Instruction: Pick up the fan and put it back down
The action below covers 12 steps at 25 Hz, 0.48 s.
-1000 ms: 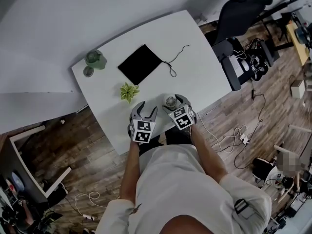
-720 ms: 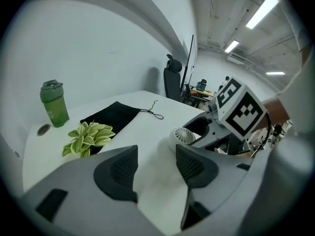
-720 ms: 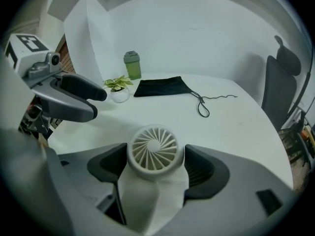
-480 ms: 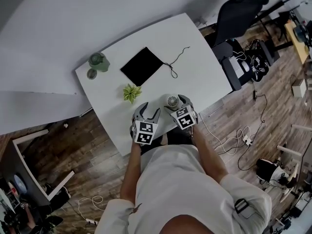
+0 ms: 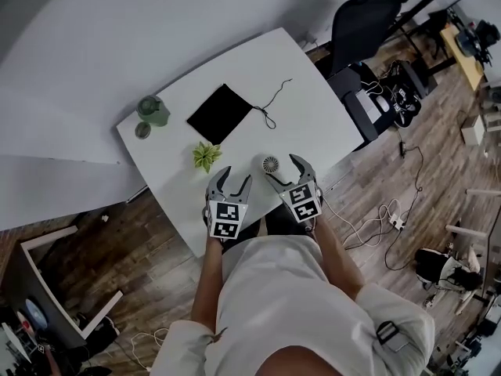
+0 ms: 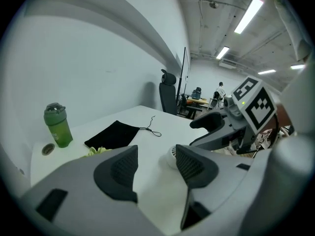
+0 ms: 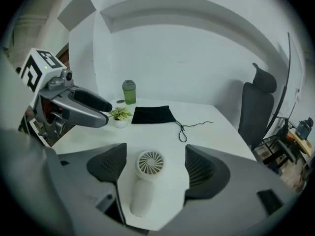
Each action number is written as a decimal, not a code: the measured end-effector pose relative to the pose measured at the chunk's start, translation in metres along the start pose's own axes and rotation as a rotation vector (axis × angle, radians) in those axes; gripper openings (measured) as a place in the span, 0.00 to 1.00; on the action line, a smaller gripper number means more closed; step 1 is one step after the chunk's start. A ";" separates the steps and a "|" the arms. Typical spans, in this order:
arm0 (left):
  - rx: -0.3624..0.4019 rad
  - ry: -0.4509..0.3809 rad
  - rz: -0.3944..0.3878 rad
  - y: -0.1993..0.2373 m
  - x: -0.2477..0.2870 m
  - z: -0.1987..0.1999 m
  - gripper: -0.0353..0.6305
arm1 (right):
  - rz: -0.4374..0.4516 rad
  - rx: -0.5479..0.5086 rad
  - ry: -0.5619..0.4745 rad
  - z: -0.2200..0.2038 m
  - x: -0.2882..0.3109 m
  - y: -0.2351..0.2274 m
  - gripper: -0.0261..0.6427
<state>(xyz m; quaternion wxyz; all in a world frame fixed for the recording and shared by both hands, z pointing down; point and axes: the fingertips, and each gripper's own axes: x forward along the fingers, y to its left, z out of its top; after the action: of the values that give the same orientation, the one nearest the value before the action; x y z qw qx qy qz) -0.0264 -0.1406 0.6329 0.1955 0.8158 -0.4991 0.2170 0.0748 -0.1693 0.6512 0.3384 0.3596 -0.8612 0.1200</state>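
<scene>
A small white hand fan (image 5: 270, 164) lies flat on the white table (image 5: 313, 124) near its front edge, grille up. In the right gripper view the fan (image 7: 149, 165) shows below and between the pads, neither touching it. My right gripper (image 5: 284, 171) hovers just behind it, open, its jaws closing with nothing pressed between them. My left gripper (image 5: 235, 177) hangs open and empty to the fan's left. The left gripper view shows the fan (image 6: 172, 156) partly hidden behind its right pad and the right gripper (image 6: 212, 128) beyond.
A small potted plant (image 5: 207, 156) stands left of the fan. Behind it lie a black pouch (image 5: 220, 112) with a cord (image 5: 270, 110), a green bottle (image 5: 154, 110) and a round lid (image 5: 142, 129). An office chair (image 5: 360, 22) stands at the table's right.
Both grippers have risen and drawn back toward the person. The right one has come away from the fan, which stays lying on the table.
</scene>
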 end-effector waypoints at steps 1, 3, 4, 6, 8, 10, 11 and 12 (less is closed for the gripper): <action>0.006 -0.014 0.001 0.001 -0.004 0.006 0.41 | -0.013 -0.002 -0.029 0.008 -0.008 0.000 0.60; 0.026 -0.054 0.004 0.002 -0.012 0.022 0.41 | -0.039 -0.005 -0.089 0.024 -0.025 -0.001 0.59; 0.035 -0.074 0.006 0.002 -0.016 0.030 0.41 | -0.053 -0.007 -0.118 0.031 -0.034 -0.002 0.59; 0.053 -0.108 0.007 0.001 -0.024 0.044 0.41 | -0.071 -0.009 -0.160 0.047 -0.050 -0.001 0.56; 0.073 -0.137 0.007 -0.001 -0.032 0.056 0.41 | -0.079 -0.011 -0.185 0.059 -0.065 0.002 0.55; 0.091 -0.163 0.005 -0.004 -0.040 0.067 0.41 | -0.087 -0.012 -0.211 0.069 -0.076 0.004 0.55; 0.099 -0.175 0.005 -0.004 -0.044 0.071 0.41 | -0.091 -0.014 -0.224 0.074 -0.082 0.005 0.55; 0.106 -0.186 0.005 -0.005 -0.047 0.076 0.41 | -0.094 -0.018 -0.237 0.079 -0.086 0.006 0.55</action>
<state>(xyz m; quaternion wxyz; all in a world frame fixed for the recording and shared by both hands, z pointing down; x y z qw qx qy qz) -0.0291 -0.1442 0.5437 0.1041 0.8404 -0.5051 0.1668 0.0752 -0.1538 0.5348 0.2429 0.4083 -0.8783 0.0530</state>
